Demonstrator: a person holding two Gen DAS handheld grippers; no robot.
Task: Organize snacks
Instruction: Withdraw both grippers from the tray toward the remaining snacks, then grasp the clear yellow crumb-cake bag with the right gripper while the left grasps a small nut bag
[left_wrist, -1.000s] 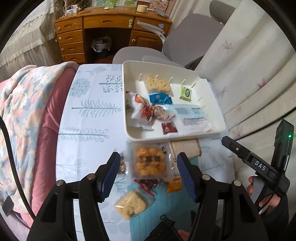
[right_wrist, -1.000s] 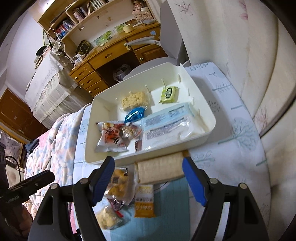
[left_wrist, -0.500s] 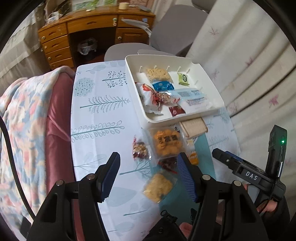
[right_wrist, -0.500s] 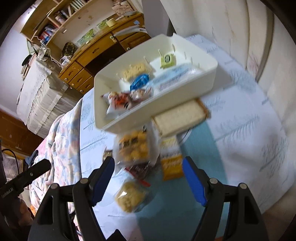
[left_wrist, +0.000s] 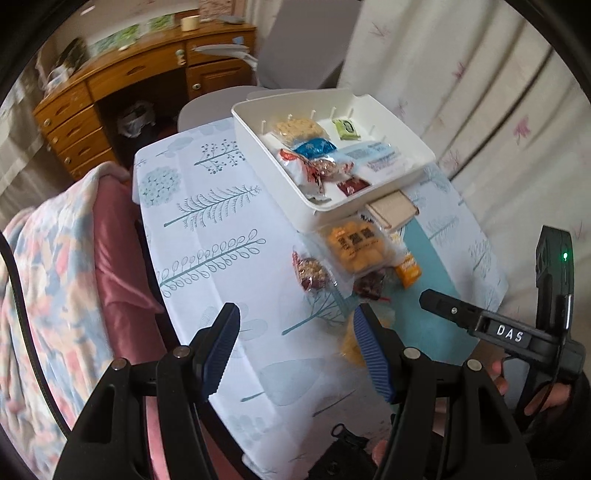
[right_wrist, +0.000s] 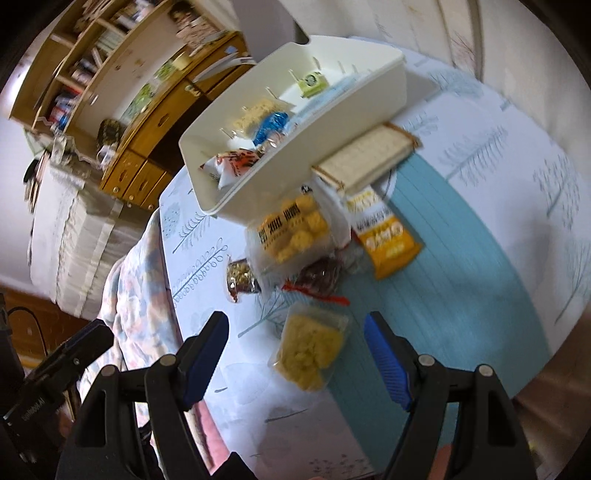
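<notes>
**Snacks: next packet being approached**

Snacks are partly sorted: several lie in the white bin (left_wrist: 402, 177) at the surface's far edge, others loose beside it. Both the right hand-held gripper (right_wrist: 295, 354) and the left hand-held gripper (left_wrist: 295, 350) are released, holding nothing. The yellow cracker packet (right_wrist: 310, 349) between the right jaws is judged the next pick; lowering and closing are called for.

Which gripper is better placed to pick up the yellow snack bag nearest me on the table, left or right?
Right, probably. The right gripper is open with the yellow snack bag lying between its fingers. The left gripper is open over bare tablecloth, the bag off beside its right finger.
</notes>
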